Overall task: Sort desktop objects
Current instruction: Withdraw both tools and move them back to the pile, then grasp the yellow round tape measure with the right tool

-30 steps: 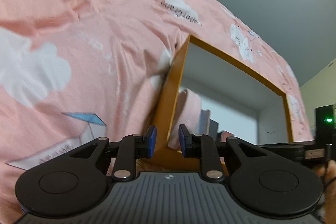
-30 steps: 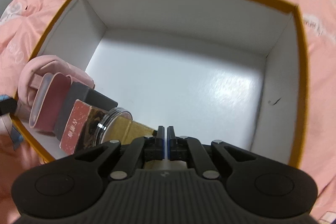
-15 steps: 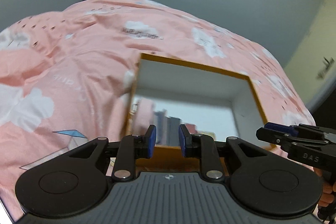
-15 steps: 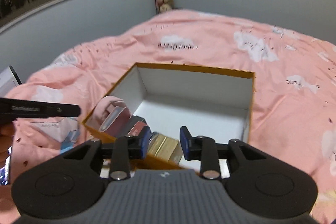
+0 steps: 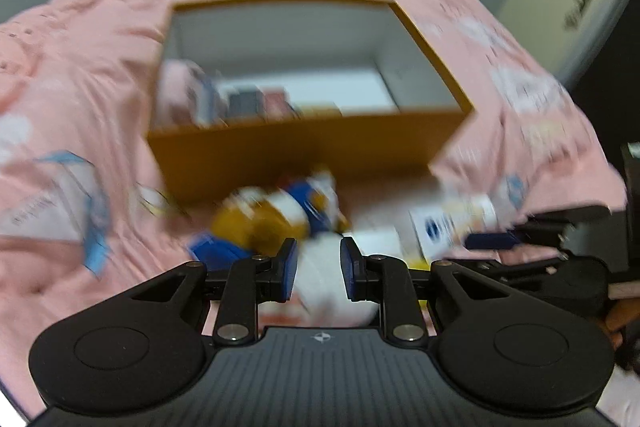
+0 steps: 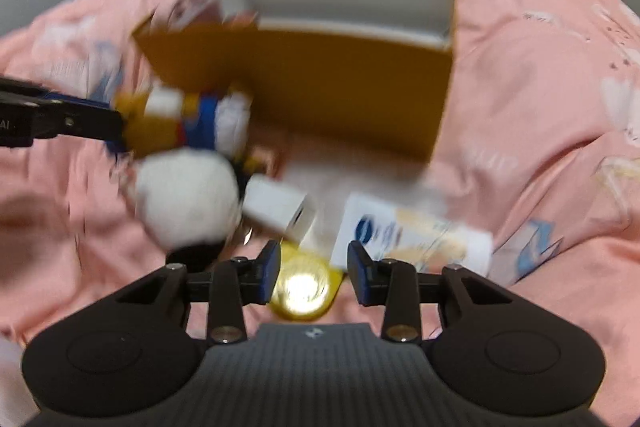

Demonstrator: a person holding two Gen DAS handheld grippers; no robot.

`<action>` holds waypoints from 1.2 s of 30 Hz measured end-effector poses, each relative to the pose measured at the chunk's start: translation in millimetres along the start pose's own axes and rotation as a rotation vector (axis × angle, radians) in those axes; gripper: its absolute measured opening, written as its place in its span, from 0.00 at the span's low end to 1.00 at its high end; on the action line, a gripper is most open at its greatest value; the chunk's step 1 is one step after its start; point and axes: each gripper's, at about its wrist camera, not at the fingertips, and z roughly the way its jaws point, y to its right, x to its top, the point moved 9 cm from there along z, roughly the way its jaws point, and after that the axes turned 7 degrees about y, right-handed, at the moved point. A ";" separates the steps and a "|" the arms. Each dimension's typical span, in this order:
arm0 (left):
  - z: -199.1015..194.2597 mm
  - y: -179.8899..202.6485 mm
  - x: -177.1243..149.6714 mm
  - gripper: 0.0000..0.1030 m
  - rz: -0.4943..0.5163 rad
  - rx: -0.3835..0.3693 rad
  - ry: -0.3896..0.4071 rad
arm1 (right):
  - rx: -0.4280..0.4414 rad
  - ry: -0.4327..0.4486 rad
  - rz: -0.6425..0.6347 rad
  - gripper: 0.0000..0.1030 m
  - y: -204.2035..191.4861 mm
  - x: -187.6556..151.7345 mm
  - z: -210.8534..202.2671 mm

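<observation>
An orange box (image 5: 312,147) with white inner walls stands open on the pink bedspread (image 5: 80,75); a pink item, a dark box and a red box (image 5: 276,103) lie along its left side. In front of it lies a blurred white, blue and yellow plush toy (image 5: 280,215), also in the right wrist view (image 6: 188,123). My left gripper (image 5: 318,259) hovers open over the toy's white part. My right gripper (image 6: 315,261) has its jaws opening over a round gold tin (image 6: 304,287), the pads clear of it.
A small white box (image 6: 280,211) and a white packet with a blue logo (image 6: 400,239) lie between toy and tin. The other gripper's fingers (image 6: 80,119) reach in from the left beside the toy. Grey walls stand behind the bed.
Both grippers drew back from the box to the loose things in front of it. The right gripper went from shut inside the box to open. Left gripper's gap is unchanged.
</observation>
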 end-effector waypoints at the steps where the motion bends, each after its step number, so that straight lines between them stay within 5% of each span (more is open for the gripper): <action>1: 2.4 5.7 -4.5 0.25 0.015 -0.009 -0.014 | -0.002 -0.006 -0.014 0.38 -1.5 -3.5 1.6; 8: 22.8 40.2 -25.9 0.25 0.131 -0.056 -0.101 | 0.013 -0.042 -0.177 0.38 -21.0 -18.5 10.9; 13: 32.4 43.4 -37.3 0.25 0.148 -0.056 -0.143 | 0.036 -0.088 -0.168 0.40 -19.1 -29.8 23.5; 26: 40.8 44.4 -39.5 0.25 0.143 -0.061 -0.164 | -0.020 -0.110 -0.277 0.60 -26.1 -39.0 43.8; 34: 38.3 41.4 -39.1 0.25 0.123 -0.060 -0.156 | -0.060 -0.099 -0.244 0.49 -19.6 -37.1 37.7; 36: 37.5 39.2 -39.0 0.25 0.110 -0.062 -0.155 | -0.037 -0.080 -0.201 0.38 -16.3 -32.8 30.4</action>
